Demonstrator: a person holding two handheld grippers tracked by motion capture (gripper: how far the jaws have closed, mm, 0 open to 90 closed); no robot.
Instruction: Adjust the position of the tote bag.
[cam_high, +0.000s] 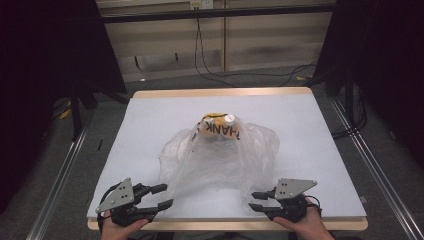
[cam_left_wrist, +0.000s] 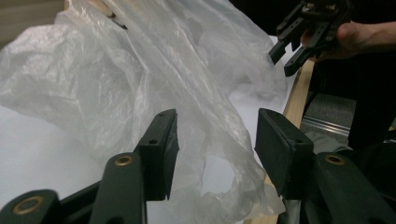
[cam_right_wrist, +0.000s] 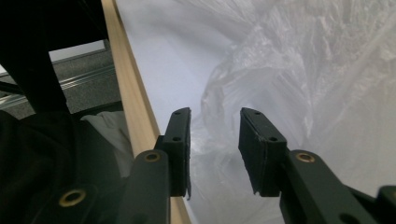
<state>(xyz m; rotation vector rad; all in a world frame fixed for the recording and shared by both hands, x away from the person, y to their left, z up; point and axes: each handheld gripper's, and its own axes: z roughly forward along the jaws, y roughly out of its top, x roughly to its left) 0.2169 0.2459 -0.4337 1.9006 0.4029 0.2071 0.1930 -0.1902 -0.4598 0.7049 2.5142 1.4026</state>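
- One clear plastic bag (cam_high: 220, 155), crumpled on the table, with black lettering printed on it;
- One yellowish thing (cam_high: 216, 125) inside the bag, under the lettering (what it is I cannot tell through the plastic);
- One small white round spot (cam_high: 229, 118) at the top of that thing, perhaps a cap;
- Two black grippers: the left gripper (cam_high: 161, 196) and the right gripper (cam_high: 256, 200), one at each near corner of the bag;
- Two grey three-cornered plates, one on top of each gripper;
- Two hands, one behind each gripper;
- One table (cam_high: 150, 125) with a pale top and a wooden edge.
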